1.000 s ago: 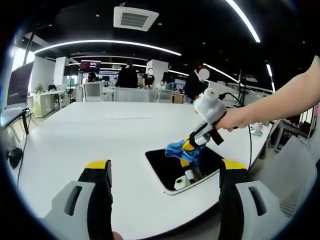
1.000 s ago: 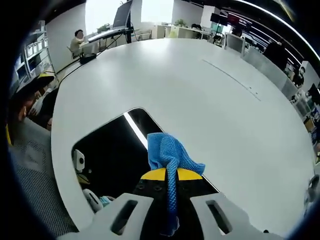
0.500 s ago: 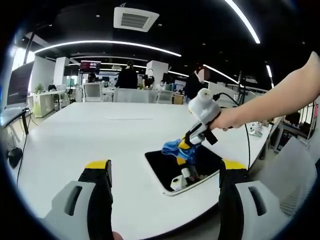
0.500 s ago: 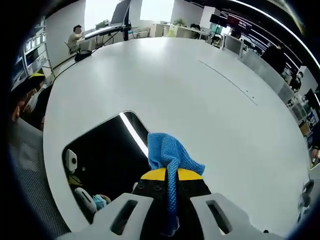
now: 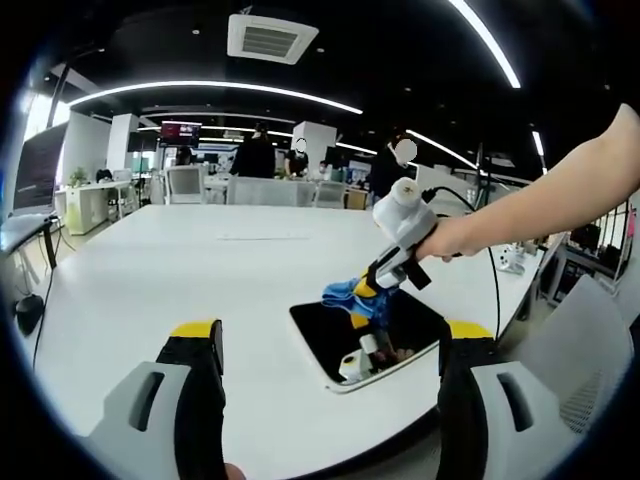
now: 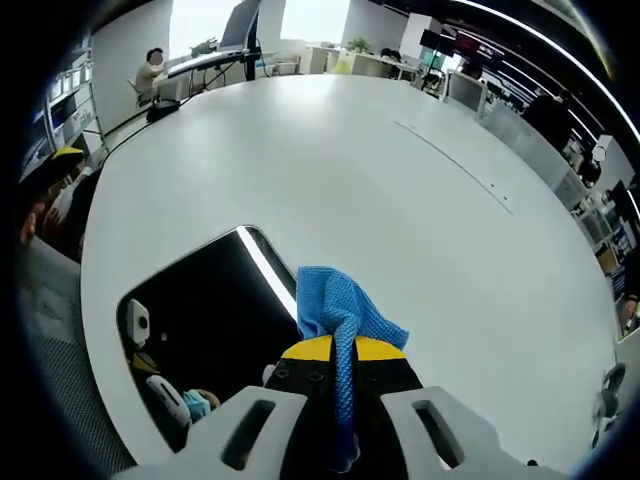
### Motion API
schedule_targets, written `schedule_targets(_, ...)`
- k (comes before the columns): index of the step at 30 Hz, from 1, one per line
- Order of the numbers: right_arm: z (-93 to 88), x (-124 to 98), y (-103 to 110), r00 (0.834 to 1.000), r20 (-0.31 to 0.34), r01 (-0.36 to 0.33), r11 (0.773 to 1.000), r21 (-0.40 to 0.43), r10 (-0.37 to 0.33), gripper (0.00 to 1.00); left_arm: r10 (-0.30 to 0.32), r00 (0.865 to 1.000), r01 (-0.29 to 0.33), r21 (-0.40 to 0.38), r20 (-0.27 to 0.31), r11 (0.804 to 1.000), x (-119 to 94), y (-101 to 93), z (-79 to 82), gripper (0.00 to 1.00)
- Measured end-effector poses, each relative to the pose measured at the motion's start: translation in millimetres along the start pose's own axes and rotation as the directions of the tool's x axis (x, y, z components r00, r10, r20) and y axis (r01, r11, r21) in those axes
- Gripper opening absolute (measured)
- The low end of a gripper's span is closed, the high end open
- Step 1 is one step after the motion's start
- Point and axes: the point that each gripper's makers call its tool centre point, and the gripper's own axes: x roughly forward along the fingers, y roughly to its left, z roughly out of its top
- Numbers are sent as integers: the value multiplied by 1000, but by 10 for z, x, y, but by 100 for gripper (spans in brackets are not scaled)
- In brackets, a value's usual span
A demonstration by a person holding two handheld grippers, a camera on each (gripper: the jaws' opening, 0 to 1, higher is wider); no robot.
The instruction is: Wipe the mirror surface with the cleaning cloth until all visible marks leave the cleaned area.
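On a white desk [image 5: 150, 270], the right hand-held gripper [image 6: 335, 350] pinches a blue cloth [image 6: 340, 310] against the mirror [image 6: 215, 300], near its 3 o'clock edge. At 6 o'clock in the left gripper view, the left hand-held gripper [image 5: 325, 345] hangs open, empty. No marks are discernible on the dark glass; wiping appears underway, completion unclear.

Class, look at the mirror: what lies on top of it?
The blue cloth, clamped in the right tool, sits over the mirror at its edge; any marks beneath it are hidden.
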Motion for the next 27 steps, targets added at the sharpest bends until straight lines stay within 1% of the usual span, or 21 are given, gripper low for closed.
schedule_targets(6, -1, -13, 17, 1000, -6, 2, 1000, -11, -2, 0, 2, 1000, -2, 0, -1, 1000, -1, 1, 0, 87)
schedule_targets(13, -41, -14, -30, 1000, -15, 2, 1000, -15, -3, 0, 3, 1000, -3, 0, -2, 1000, 1, 3, -2, 87)
schedule_targets(23, -216, -98, -178, 999, -35, 22, 1000, 9, -22, 0, -1, 1000, 1, -2, 0, 1000, 6, 10, -6, 87)
schedule_targets(26, -261, -111, -232, 999, -38, 26, 999, 29, -24, 0, 1, 1000, -1, -3, 3, 1000, 6, 9, -2, 87)
schedule_targets(27, -276, -116, -250, 999, -38, 27, 998, 49, -25, 0, 0, 1000, 0, -3, 4, 1000, 5, 7, -1, 87)
